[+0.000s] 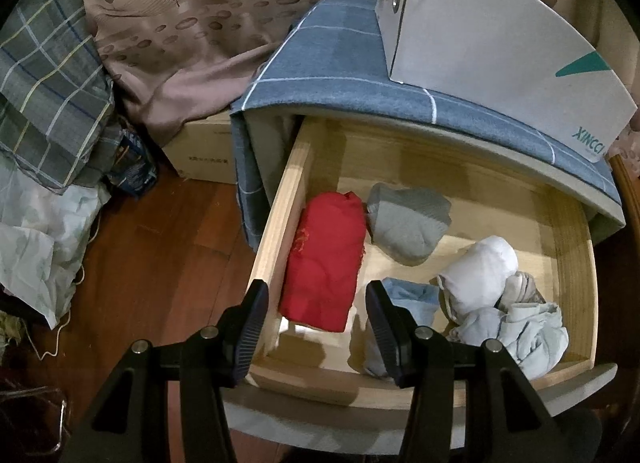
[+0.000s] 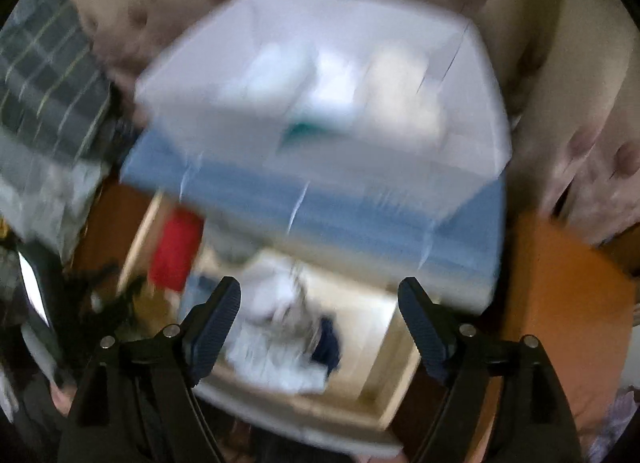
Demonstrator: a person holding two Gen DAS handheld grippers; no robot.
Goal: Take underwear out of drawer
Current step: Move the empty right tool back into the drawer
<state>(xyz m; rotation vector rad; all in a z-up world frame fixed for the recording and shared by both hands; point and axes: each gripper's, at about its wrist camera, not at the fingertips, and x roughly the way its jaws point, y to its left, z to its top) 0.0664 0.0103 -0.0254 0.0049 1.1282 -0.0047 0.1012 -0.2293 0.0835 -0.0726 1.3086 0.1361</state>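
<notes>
Drawer [image 1: 276, 223] open, underwear heap [image 1: 500, 303] at its front right beside the red roll [image 1: 326, 259]; left claw [image 1: 316, 327] open, empty, over the front left corner, right claw [image 2: 320, 327] wide, empty, blurred: steady it, pinch one piece.

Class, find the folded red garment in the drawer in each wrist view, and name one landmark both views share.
Left wrist: red garment lies at centre, along the drawer's left wall.
Right wrist: blurred, red garment sits left of centre in the drawer.
Shared landmark: the white box on the blue checked cloth.
</notes>
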